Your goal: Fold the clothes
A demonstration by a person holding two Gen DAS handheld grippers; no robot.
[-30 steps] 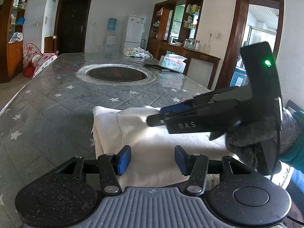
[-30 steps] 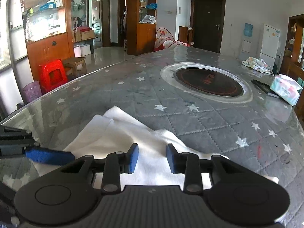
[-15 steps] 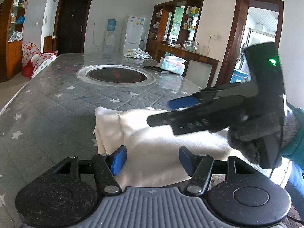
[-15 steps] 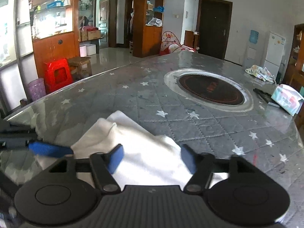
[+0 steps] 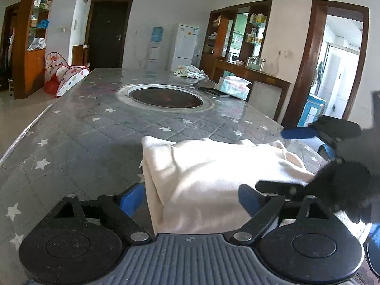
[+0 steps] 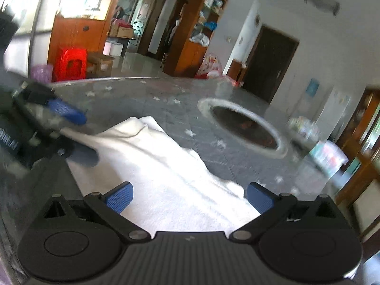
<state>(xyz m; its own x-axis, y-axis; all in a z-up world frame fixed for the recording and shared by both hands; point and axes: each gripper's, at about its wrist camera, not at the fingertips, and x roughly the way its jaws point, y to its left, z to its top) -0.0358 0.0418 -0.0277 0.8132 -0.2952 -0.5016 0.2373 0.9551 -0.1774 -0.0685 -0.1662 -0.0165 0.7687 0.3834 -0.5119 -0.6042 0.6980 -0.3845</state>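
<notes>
A folded white garment point(image 5: 213, 178) lies on the star-patterned grey table cover point(image 5: 83, 142), near the front edge. My left gripper point(image 5: 190, 199) straddles its near end; the jaws are opening, the cloth lies loose between the blue pads point(image 5: 131, 198), and nothing is pinched. The right gripper point(image 5: 270, 159) is at the garment's right end, held by a gloved hand. In the blurred, tilted right wrist view the right gripper point(image 6: 190, 199) is opening wide over the garment point(image 6: 154, 161), not pressing it. The left gripper point(image 6: 90, 139) shows there at the left.
A round recessed hotplate point(image 5: 166, 98) sits mid-table. Beyond it lie a tissue pack point(image 5: 234, 86) and a crumpled cloth point(image 5: 190, 71). The table's right edge runs just past the garment. Cabinets, a fridge and doors line the room.
Both grippers' jaws have spread much wider. The right gripper has swung away from above the garment toward its right end and rolled, so its view now tilts. The garment stays flat.
</notes>
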